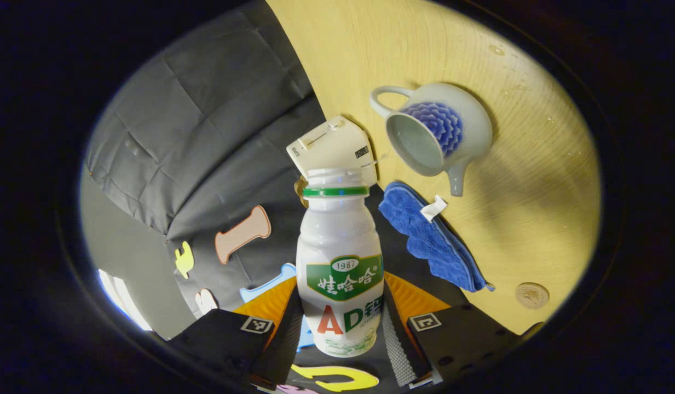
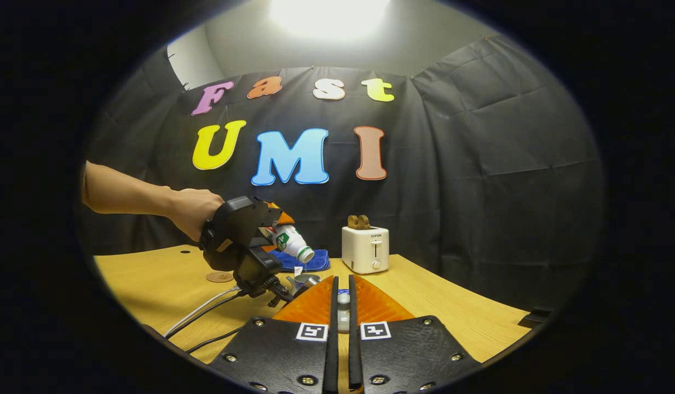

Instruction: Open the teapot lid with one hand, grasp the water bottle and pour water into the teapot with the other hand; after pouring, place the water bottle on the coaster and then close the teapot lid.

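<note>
gripping one water bottle [image 1: 340,268], left fingers [image 1: 394,334]; right fingers [image 2: 332,306] pinching one teapot lid [image 2: 343,313]; one teapot [image 1: 438,134], one coaster [image 1: 532,295].

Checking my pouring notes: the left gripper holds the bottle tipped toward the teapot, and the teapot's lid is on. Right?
Not quite. The left gripper does hold the bottle tipped toward the teapot, but the lid is off: the left gripper view shows the teapot's open mouth and bare inside.
</note>
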A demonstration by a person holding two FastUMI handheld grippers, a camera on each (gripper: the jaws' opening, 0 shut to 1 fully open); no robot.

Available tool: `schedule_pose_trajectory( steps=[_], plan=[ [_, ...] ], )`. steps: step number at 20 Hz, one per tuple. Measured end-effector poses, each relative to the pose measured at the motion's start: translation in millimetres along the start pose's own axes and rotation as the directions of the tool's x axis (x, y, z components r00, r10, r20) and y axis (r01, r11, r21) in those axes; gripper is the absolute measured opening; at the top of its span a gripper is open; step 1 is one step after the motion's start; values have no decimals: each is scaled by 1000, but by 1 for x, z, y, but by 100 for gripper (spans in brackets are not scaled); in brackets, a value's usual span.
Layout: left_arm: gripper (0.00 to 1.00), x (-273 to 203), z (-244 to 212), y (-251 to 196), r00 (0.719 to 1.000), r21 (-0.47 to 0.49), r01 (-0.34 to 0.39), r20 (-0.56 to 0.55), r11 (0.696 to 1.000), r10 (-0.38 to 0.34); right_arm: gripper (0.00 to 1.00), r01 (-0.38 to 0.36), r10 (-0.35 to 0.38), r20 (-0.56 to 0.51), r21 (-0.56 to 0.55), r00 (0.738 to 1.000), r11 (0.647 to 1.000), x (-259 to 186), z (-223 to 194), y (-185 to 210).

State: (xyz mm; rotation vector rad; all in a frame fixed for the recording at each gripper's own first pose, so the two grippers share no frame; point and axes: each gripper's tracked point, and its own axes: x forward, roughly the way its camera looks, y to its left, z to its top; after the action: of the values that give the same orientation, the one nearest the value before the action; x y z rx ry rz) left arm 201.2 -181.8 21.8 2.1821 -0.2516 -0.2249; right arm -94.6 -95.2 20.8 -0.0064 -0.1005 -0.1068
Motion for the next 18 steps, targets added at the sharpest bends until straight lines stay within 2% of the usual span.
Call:
schedule_pose_trajectory(
  steps=[3, 4, 5, 6, 7, 9, 10, 11, 18],
  plan=[
    [80, 0, -1, 7, 1000, 21, -9, 9, 1000, 9, 7, -3, 3, -4, -3, 1000, 1000, -1, -1, 2],
    [76, -1, -1, 11, 1000, 26, -12, 12, 1000, 11, 7, -4, 4, -3, -4, 1000, 1000, -1, -1, 2],
    [80, 1, -1, 13, 1000, 28, -17, 15, 999, 16, 7, -4, 4, -4, -4, 1000, 1000, -1, -1, 2],
    [80, 1, -1, 15, 1000, 28, -18, 16, 999, 18, 7, -4, 4, -3, -4, 1000, 1000, -2, -1, 2],
    [75, 1, -1, 15, 1000, 29, -20, 16, 999, 19, 7, -5, 5, -3, -4, 1000, 1000, -2, 0, 2],
    [80, 0, 1, 16, 1000, 29, -24, 20, 999, 23, 7, -3, 3, 2, -4, 1000, 1000, -3, 2, 1],
    [75, 1, 3, 16, 999, 25, -24, 22, 999, 23, 7, -3, 3, 6, -4, 1000, 1000, -4, 3, 2],
    [80, 2, 4, 14, 1000, 19, -18, 23, 1000, 17, 7, -2, 2, 8, -6, 1000, 1000, -3, 4, 3],
    [80, 7, 9, -11, 1000, -12, 26, 18, 1000, -26, 7, 1, -1, -3, -3, 1000, 1000, 0, 0, 0]
  ],
)
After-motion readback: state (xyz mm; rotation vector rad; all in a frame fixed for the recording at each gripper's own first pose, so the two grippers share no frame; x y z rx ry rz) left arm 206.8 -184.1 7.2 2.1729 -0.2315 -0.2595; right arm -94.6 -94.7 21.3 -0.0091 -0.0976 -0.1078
